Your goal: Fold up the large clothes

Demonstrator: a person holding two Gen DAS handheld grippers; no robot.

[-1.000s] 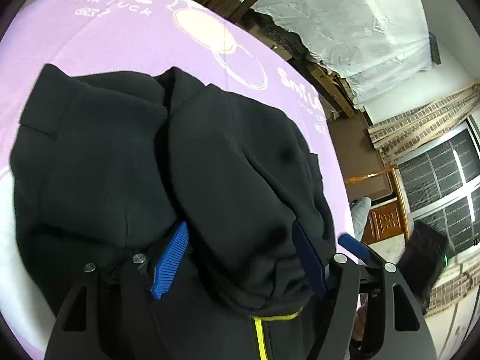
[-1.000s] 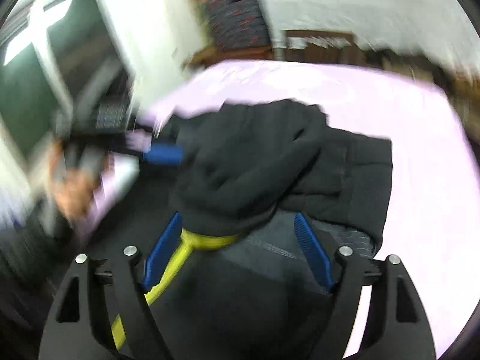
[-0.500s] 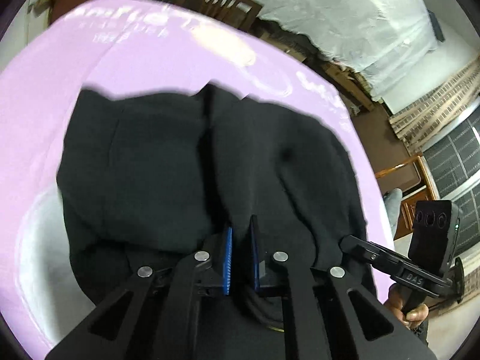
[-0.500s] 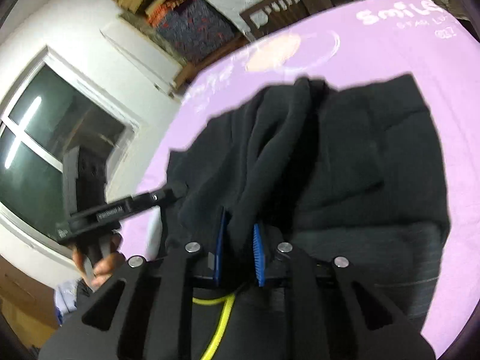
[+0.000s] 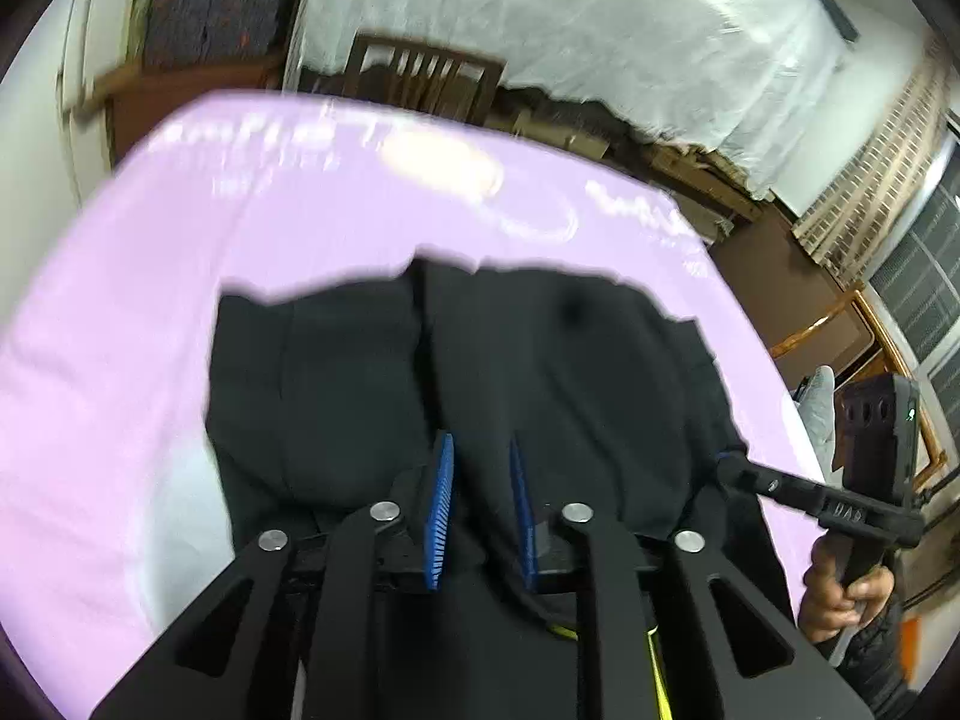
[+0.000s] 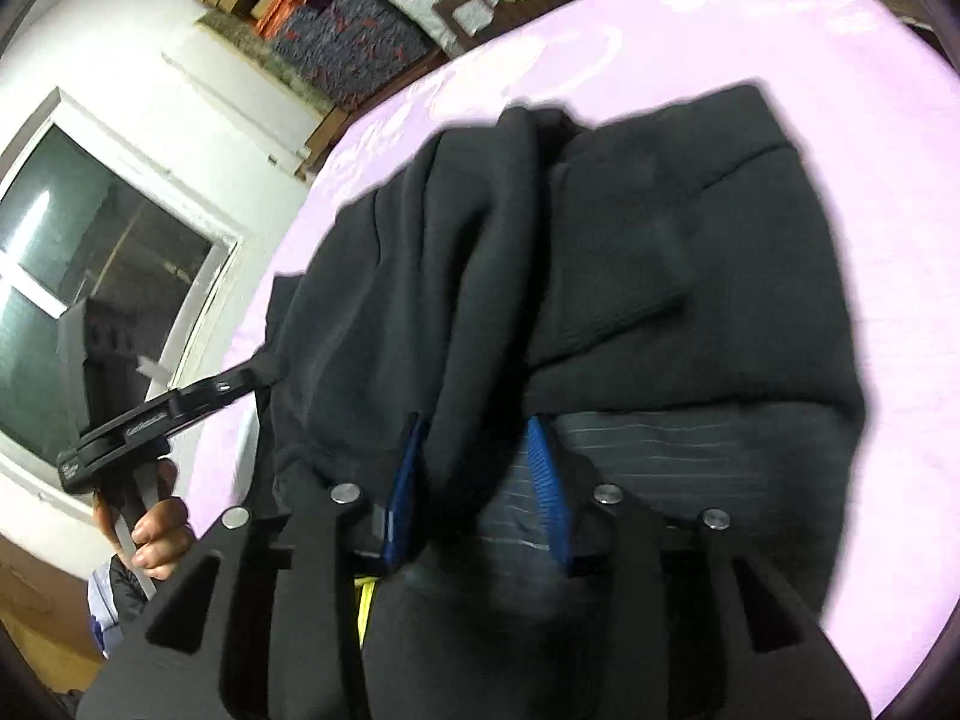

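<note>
Black garment (image 5: 360,384): we see it bunched in folds on the lilac surface (image 5: 120,312), its near edge under both tools; a yellow line (image 6: 362,600) shows along that near edge.
Left gripper (image 5: 480,516): we hold it tilted down over the near edge. Its blue fingers (image 5: 439,516) have just been parting after a squeeze, and now stand a little apart with a ridge of cloth between them; we cannot tell whether the pads still press on it.
Right gripper (image 6: 477,492): we see a thick fold of cloth running down between its blue fingers (image 6: 547,480), which have likewise just been widening. The fold fills the gap and touches the left pad; whether it is truly pinched we cannot tell.
Hands: our left hand (image 6: 153,534) and right hand (image 5: 840,600) each wrap a black handle.
Background: a wooden chair (image 5: 420,75) stands past the far edge of the surface, a window (image 6: 78,276) at one side.
</note>
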